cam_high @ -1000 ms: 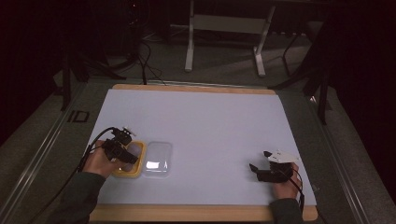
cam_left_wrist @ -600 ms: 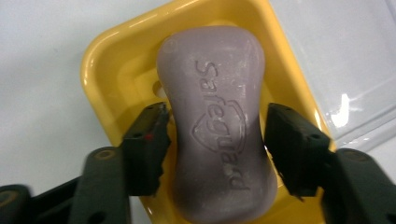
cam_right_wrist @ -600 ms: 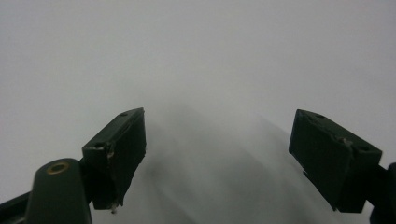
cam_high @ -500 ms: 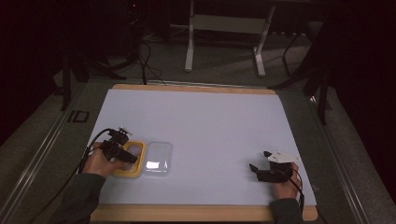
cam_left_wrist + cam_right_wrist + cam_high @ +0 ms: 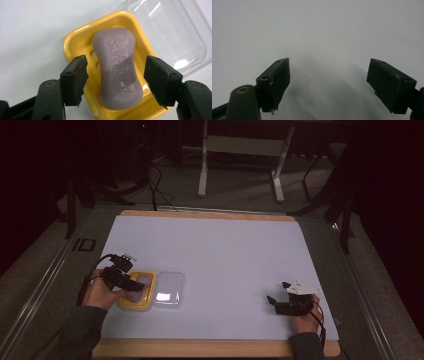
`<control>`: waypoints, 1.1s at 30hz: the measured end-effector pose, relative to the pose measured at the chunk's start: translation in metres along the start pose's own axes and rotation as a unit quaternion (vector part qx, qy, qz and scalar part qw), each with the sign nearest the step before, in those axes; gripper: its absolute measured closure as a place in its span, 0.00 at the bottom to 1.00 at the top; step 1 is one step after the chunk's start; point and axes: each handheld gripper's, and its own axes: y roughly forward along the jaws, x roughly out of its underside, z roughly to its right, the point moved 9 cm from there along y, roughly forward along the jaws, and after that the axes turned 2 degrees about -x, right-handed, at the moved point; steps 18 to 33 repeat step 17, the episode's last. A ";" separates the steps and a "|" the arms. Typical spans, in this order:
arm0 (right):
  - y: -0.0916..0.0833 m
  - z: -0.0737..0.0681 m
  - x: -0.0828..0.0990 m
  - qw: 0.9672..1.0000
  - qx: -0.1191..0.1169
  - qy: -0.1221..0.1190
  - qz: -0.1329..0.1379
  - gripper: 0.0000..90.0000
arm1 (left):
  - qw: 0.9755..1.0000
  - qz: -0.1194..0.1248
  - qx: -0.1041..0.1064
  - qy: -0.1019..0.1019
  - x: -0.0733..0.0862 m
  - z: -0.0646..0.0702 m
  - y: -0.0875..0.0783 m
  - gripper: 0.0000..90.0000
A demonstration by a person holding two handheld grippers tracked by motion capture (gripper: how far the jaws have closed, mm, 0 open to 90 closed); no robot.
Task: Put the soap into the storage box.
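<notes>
A pale purple soap bar [image 5: 117, 67] stamped "Safeguard" lies in a yellow soap dish [image 5: 75, 40] at the table's near left. My left gripper [image 5: 116, 80] hovers just above it, open, one jaw on each side of the bar and not touching it. From above, the left gripper [image 5: 131, 281] sits over the yellow dish [image 5: 136, 303]. A clear plastic lid [image 5: 168, 290] lies flat beside the dish on its right; the same lid [image 5: 172, 32] appears in the left gripper view. My right gripper [image 5: 277, 296] rests low at the near right, open, with nothing between its jaws [image 5: 327, 85].
A white sheet [image 5: 220, 255] covers the wooden table. Bare white surface [image 5: 317, 30] lies ahead of the right gripper. Beyond the table's far edge stand a metal frame's legs [image 5: 202, 165] and cables on the dark floor.
The left gripper has shifted slightly over the yellow dish. The right gripper has stayed where it was.
</notes>
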 end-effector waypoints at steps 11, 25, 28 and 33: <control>0.000 0.000 0.000 1.000 -0.001 0.001 0.001 0.21 | 1.000 0.009 -0.001 0.024 -0.006 0.009 -0.006 0.39; 0.000 0.000 0.000 1.000 -0.001 0.003 0.000 0.21 | 0.999 0.017 -0.002 0.049 -0.011 0.023 -0.007 0.39; 0.000 0.000 0.000 1.000 -0.001 0.003 0.000 0.21 | 0.999 0.017 -0.002 0.049 -0.011 0.023 -0.007 0.39; 0.000 0.000 0.000 1.000 -0.001 0.003 0.000 0.21 | 0.999 0.017 -0.002 0.049 -0.011 0.023 -0.007 0.39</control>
